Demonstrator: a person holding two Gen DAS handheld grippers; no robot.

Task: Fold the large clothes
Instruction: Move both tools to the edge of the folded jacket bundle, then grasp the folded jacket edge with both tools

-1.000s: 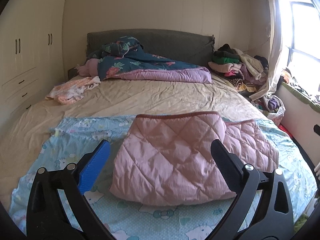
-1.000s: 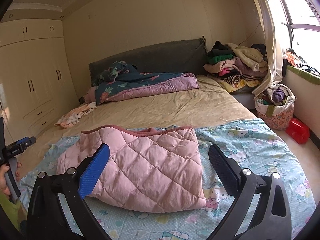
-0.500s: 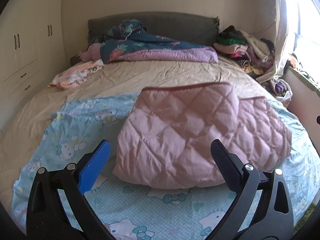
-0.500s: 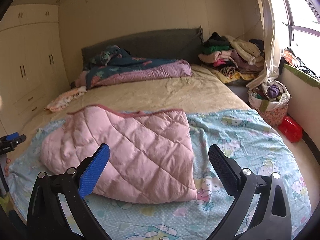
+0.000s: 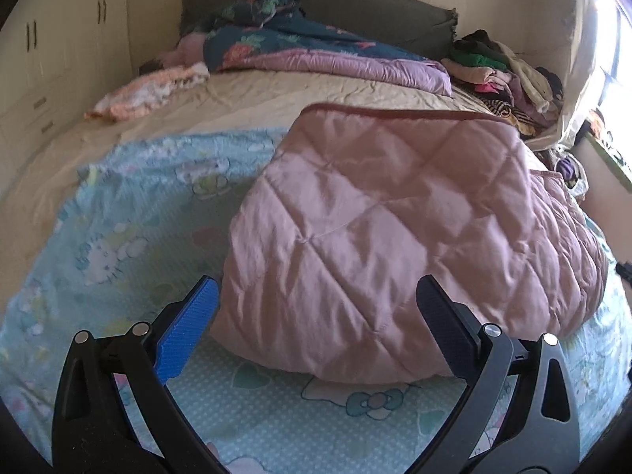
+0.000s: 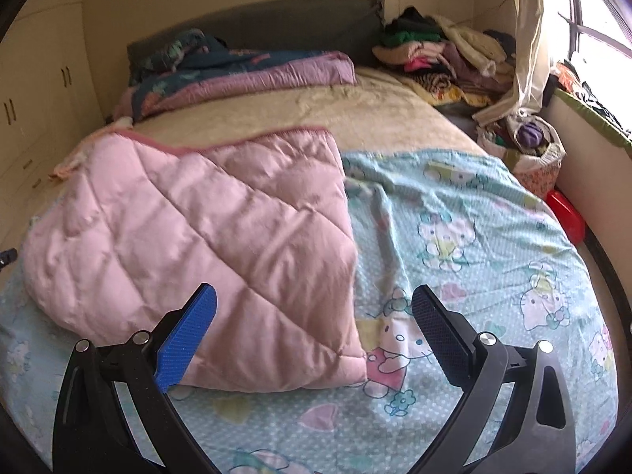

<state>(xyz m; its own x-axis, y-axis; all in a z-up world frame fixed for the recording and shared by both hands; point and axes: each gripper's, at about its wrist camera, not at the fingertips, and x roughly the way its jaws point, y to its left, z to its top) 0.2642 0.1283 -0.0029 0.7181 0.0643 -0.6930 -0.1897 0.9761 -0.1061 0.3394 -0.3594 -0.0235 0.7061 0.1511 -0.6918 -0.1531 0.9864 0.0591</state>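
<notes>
A pink quilted cover [image 5: 395, 229], already doubled over with one layer lying on another, rests on the pale-blue cartoon-print sheet [image 5: 130, 221] at the foot of a bed, its piped edge turned toward the headboard [image 5: 375, 4]. The left gripper [image 5: 316, 316] hovers low before the near-left corner of the bundle, jaws spread wide and holding nothing; the blue pad [image 5: 185, 331] sits just beside the fabric, though whether it brushes it cannot be told. The right gripper [image 6: 312, 320] hangs likewise wide and empty over the near-right corner, where quilt meets sheet. By the look of it, the task stands between folds — the approach for a fresh grasp. The next move likely calls for each claw to drop onto a near corner, bite through both puffy layers together and carry the edge across — a shallow pinch risks taking only the top layer.
</notes>
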